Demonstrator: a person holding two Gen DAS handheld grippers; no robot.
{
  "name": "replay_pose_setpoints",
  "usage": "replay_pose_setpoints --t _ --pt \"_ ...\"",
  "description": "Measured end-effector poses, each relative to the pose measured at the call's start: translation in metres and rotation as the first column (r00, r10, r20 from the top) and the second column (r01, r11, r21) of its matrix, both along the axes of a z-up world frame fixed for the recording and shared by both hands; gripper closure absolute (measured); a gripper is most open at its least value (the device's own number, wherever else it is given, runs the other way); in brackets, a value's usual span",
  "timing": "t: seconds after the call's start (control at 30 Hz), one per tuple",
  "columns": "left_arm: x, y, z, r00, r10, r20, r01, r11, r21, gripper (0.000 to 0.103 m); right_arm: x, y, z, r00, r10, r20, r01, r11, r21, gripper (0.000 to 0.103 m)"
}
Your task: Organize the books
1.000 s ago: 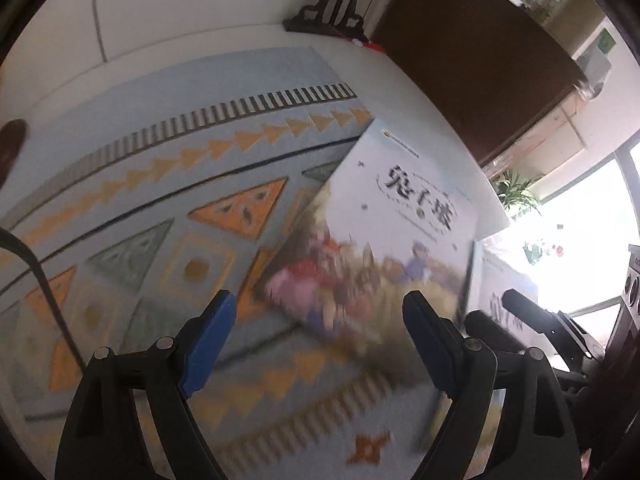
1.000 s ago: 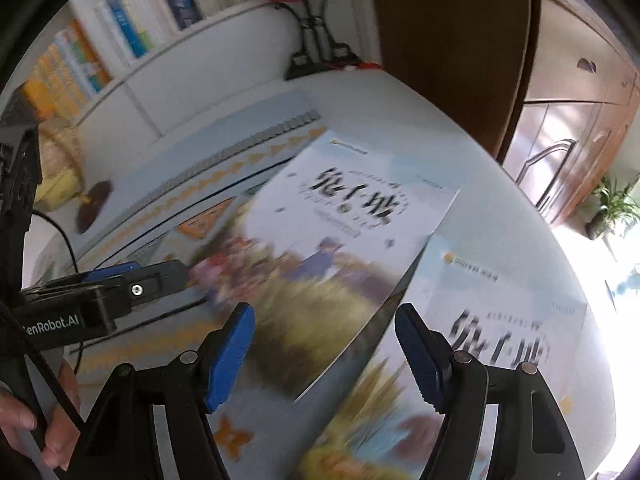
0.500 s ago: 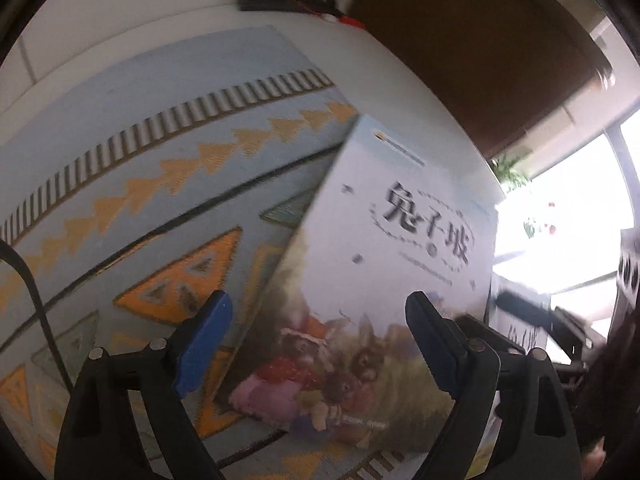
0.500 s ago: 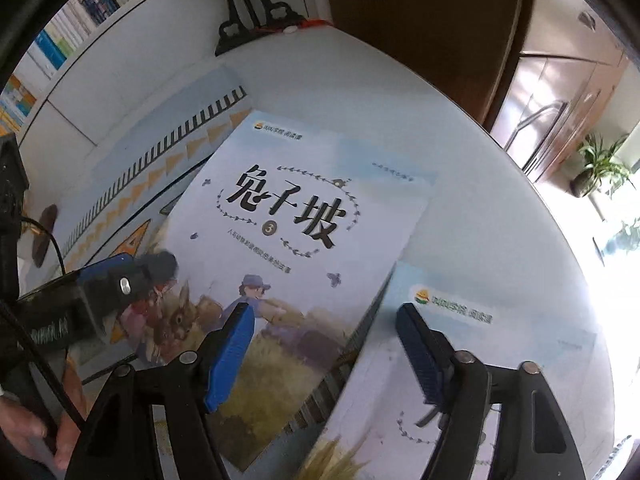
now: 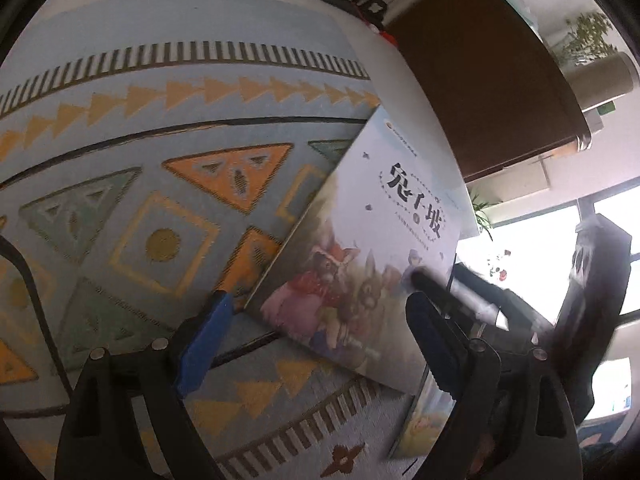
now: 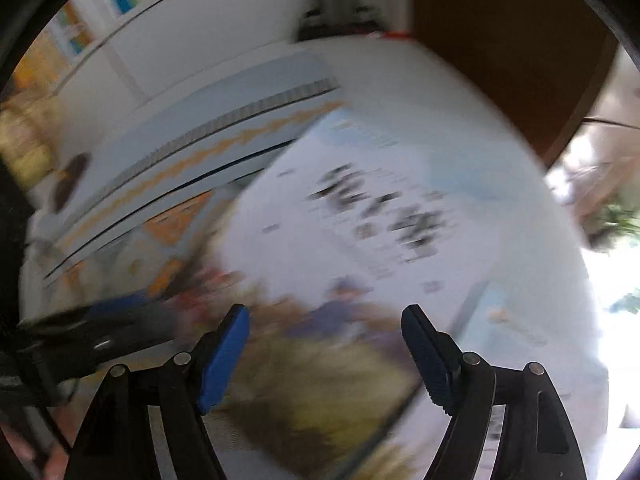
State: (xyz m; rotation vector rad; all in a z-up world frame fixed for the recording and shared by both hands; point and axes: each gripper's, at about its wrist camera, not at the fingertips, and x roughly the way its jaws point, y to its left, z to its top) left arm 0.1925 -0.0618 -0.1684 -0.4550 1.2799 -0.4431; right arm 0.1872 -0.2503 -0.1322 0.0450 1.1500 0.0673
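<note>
We now have both hand-held grippers low over the picture book [image 5: 360,248], closer than a second ago, when the left wrist view showed it farther off and more of the patterned mat [image 5: 160,160] around it. The left hand-held gripper [image 5: 316,324] has its jaws wide apart, the blue pad [image 5: 204,344] on one side resting just off the book's near corner and the other pad over its far lower edge; nothing is pinched. The right hand-held gripper [image 6: 324,344] also stands apart and empty, and its view is heavily smeared, so we cannot tell whether its pads touch the cover.

The book lies flat, face up, partly on the mat and partly on the white counter [image 6: 420,80]. A second book [image 6: 520,340] of the same series lies under its right edge, overlapped. We judge that the approach is over and a grasp comes next; the thin cover lying flat gives little edge to bite, so a corner must probably be lifted or slid first.

As for containers, we see none on the counter. Books stand in a white shelf [image 6: 100,12] behind it, blurred, and that looks like the likely destination, though we cannot confirm it.
</note>
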Motion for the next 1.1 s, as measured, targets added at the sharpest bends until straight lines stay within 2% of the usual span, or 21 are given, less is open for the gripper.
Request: replay_pose_setpoints --t 0.03,0.1,0.2,0.27,0.43,0.6,0.7,0.87,0.93,1.03,1.1 --pt "-0.001 -0.001 0.001 1.0 -0.003 0.009 0.003 1.0 0.023 0.016 0.003 -0.009 0.002 0.999 -0.039 0.005 0.039 0.999 -0.021 0.026" --pt "0.002 -0.006 0.006 0.999 -0.021 0.034 0.018 0.997 0.069 0.016 0.014 -0.034 0.001 0.993 -0.117 -0.008 0.117 0.993 -0.007 0.026" --pt "0.006 -0.01 0.006 0.999 -0.038 0.028 0.036 0.997 0.065 0.016 0.03 -0.07 -0.008 0.975 -0.214 -0.059 0.217 0.975 0.042 0.026" --pt "0.008 -0.013 0.004 0.999 -0.043 0.026 0.041 0.997 0.064 0.016 0.041 -0.085 -0.014 0.969 -0.229 -0.093 0.239 0.965 0.11 0.025" --pt "0.012 -0.014 0.004 0.998 -0.053 0.031 0.051 0.997 0.057 0.016 0.065 -0.073 -0.011 0.986 -0.141 -0.084 0.152 0.978 0.141 0.025" --pt "0.006 -0.009 0.005 0.997 -0.073 0.019 0.072 0.996 0.051 0.015 0.077 -0.04 0.006 0.999 -0.049 -0.005 0.049 0.99 0.134 0.025" --pt "-0.003 -0.001 0.006 0.998 -0.065 0.014 0.064 0.995 0.081 0.015 0.08 -0.017 0.005 0.999 0.026 -0.022 -0.023 0.989 0.147 0.024" --pt "-0.027 0.028 0.005 1.0 0.005 -0.005 -0.004 0.994 0.105 0.016 0.079 0.013 -0.006 0.986 0.162 -0.045 -0.142 0.946 0.292 0.024" --pt "-0.037 0.04 0.005 0.999 0.053 -0.004 -0.052 0.991 0.12 0.015 0.074 0.02 -0.007 0.98 0.191 -0.046 -0.166 0.932 0.322 0.024" --pt "-0.047 0.049 0.005 0.995 0.101 0.017 -0.102 0.982 0.159 0.016 0.053 0.02 -0.008 0.98 0.192 -0.049 -0.171 0.944 0.283 0.024" --pt "-0.049 0.049 0.005 0.994 0.108 0.031 -0.112 0.981 0.158 0.016 0.036 0.019 -0.01 0.977 0.205 -0.06 -0.187 0.956 0.227 0.025"
